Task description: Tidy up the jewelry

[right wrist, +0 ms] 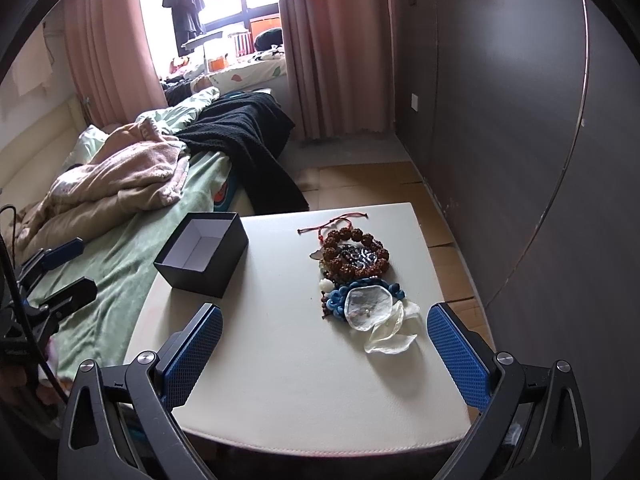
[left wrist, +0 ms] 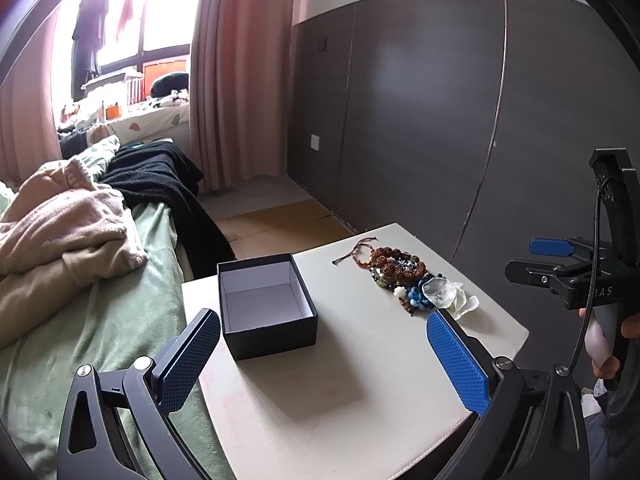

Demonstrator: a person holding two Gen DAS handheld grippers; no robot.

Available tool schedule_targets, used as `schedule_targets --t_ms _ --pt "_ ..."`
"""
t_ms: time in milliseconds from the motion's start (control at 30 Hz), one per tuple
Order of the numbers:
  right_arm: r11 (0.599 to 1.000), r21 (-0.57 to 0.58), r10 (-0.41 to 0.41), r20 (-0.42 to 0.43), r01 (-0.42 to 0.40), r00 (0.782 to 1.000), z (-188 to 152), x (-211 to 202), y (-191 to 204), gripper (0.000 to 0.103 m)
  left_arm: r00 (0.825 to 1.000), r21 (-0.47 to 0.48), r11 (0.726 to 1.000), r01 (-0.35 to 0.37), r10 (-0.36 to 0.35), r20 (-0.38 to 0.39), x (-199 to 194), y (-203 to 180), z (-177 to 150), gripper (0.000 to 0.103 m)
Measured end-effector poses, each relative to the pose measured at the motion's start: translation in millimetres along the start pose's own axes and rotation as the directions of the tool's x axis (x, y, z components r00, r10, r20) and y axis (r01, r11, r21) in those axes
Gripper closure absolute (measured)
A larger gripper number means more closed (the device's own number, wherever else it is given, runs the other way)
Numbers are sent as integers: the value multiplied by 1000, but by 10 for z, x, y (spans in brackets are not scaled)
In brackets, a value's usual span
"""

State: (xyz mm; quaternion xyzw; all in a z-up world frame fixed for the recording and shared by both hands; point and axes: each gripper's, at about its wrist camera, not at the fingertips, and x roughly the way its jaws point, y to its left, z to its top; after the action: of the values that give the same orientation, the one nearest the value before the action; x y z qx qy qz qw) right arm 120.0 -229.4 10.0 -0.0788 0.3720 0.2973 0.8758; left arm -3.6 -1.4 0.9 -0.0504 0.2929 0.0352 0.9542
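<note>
Your jewelry pile (right wrist: 356, 276) lies untouched toward the desk's (right wrist: 280, 360) right edge, and the empty black box (right wrist: 202, 254) sits open at the far left corner. No piece is moved yet, so sorting appears unstarted. Your right gripper (right wrist: 326, 354) hovers with fingers spread wide, empty, the pile just ahead. Next you likely lower onto one piece. Your left gripper (left wrist: 324, 356) is equally wide, empty, near the box.

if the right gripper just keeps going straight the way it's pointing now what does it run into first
Probably the jewelry pile: the open right gripper points across the table with the clear petal-shaped piece nearest between its fingers. Depth is hard to judge; angled downward, it may touch the tabletop first.
</note>
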Motion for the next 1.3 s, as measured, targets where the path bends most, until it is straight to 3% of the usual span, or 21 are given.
schedule_targets --t_ms 1300 --pt "1000 -11 4 -12 -4 1000 -40 65 89 0 1000 -12 1000 6 -6 -19 -64 141 -100 0"
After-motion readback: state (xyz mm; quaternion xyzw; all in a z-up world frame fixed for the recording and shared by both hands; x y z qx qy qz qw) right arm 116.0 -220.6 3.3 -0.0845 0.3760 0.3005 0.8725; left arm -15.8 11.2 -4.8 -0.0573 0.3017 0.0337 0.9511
